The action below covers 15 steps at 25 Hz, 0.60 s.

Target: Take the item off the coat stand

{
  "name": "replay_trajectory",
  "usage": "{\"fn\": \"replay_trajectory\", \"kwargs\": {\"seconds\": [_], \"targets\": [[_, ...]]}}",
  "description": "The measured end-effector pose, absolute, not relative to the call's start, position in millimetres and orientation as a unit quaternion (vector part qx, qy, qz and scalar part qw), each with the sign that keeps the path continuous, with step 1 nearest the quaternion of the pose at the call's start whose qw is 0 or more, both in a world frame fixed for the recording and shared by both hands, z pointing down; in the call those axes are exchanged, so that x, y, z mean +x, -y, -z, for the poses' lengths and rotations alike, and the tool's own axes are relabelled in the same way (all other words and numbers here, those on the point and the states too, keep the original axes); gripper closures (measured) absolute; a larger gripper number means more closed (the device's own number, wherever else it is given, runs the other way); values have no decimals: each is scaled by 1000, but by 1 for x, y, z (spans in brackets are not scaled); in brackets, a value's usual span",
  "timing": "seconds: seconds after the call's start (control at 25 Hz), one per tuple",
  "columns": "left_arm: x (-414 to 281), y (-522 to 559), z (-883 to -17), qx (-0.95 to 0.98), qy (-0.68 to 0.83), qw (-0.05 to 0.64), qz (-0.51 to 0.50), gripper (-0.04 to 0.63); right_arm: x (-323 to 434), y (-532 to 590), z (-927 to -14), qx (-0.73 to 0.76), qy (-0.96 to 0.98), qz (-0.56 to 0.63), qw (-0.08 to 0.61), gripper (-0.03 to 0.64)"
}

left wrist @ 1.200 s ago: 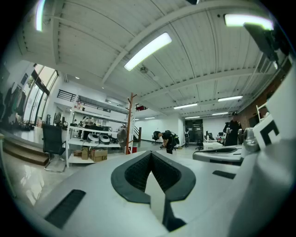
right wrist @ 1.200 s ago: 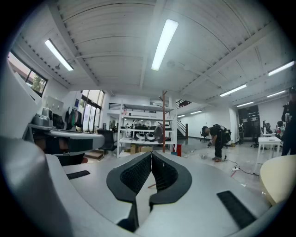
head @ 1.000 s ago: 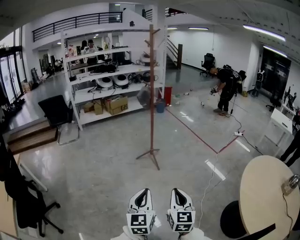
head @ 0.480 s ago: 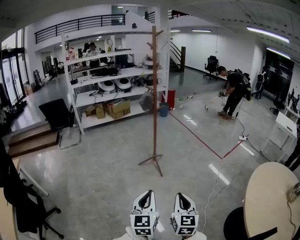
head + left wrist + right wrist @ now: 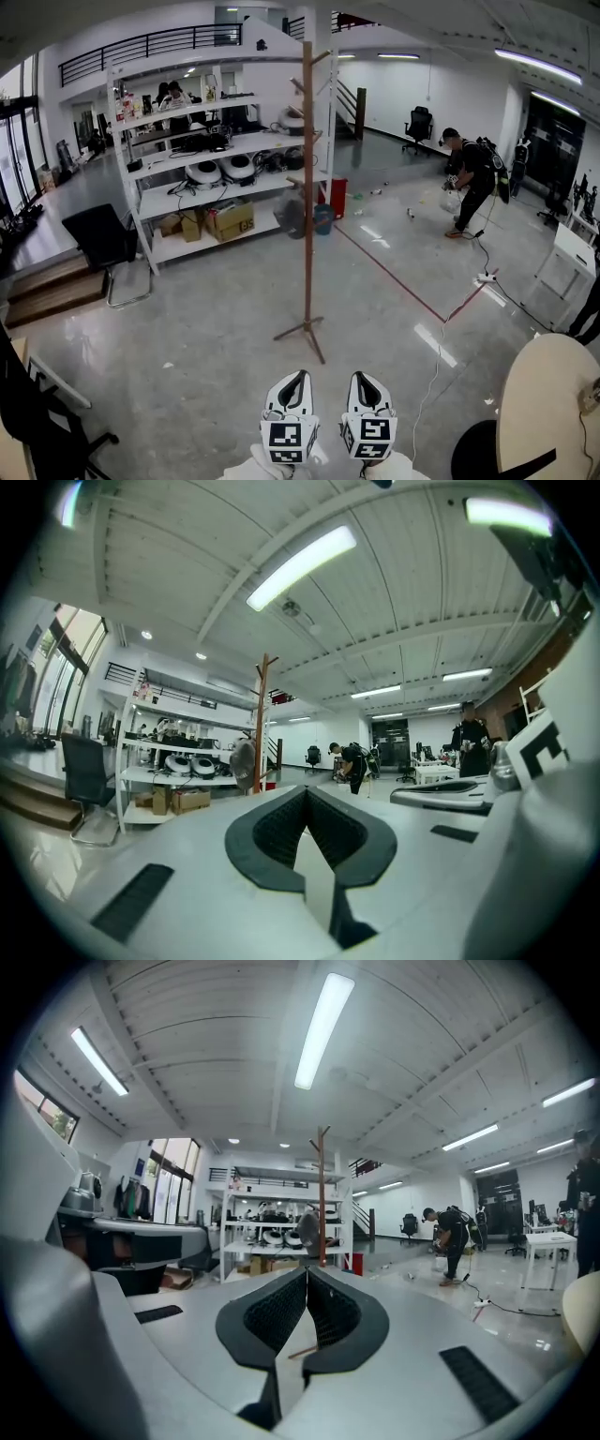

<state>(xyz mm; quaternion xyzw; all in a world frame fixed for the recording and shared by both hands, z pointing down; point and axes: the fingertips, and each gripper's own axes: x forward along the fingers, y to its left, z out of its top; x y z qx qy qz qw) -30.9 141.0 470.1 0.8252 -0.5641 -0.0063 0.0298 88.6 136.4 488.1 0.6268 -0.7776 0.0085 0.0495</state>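
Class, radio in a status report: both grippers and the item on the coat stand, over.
Left gripper and right gripper shut, fingers empty. Grey item hangs on coat stand, far ahead, untouched. Open floor between, nothing blocking.

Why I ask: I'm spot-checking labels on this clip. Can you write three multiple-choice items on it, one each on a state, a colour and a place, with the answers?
1. The left gripper and right gripper are: A both shut and empty; B both wide open; C both clamped on cloth.
2. The coat stand is: A white; B brown wood; C black.
3. The grey hanging item is: A in the left gripper; B in the right gripper; C on the coat stand.
Answers: 1 A, each gripper view shows the jaw tips meeting with nothing gripped; 2 B, the pole and pegs are bare brown wood; 3 C, it hangs beside the pole, far ahead of both grippers.
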Motion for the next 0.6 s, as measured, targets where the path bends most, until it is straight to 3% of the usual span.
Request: {"fn": "replay_trajectory", "kwargs": {"seconds": [0.6], "targets": [[-43, -74, -470, 830, 556, 34, 2, 594, 70, -61, -486, 628, 777, -27, 31, 606]]}}
